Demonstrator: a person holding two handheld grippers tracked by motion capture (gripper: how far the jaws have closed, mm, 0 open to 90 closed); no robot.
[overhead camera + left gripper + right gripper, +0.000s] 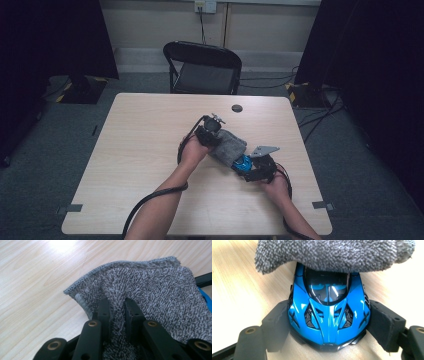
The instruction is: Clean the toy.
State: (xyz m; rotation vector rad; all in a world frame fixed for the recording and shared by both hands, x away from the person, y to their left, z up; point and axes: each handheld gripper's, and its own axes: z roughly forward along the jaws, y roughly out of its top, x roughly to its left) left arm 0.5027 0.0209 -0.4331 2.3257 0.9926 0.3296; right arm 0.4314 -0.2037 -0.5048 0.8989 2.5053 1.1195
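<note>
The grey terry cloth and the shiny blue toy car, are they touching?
Touching. In the right gripper view, the grey terry cloth drapes directly over the blue toy car.

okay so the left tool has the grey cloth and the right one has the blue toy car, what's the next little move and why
Probably draw the grey cloth back along the blue toy car: the left tool pinches it, it drapes one end, and the right tool clamps the car's sides steady.

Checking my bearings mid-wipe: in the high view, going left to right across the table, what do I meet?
Left claw pinching the cloth → grey terry cloth → glossy blue toy car → right claw clamping the car.
</note>
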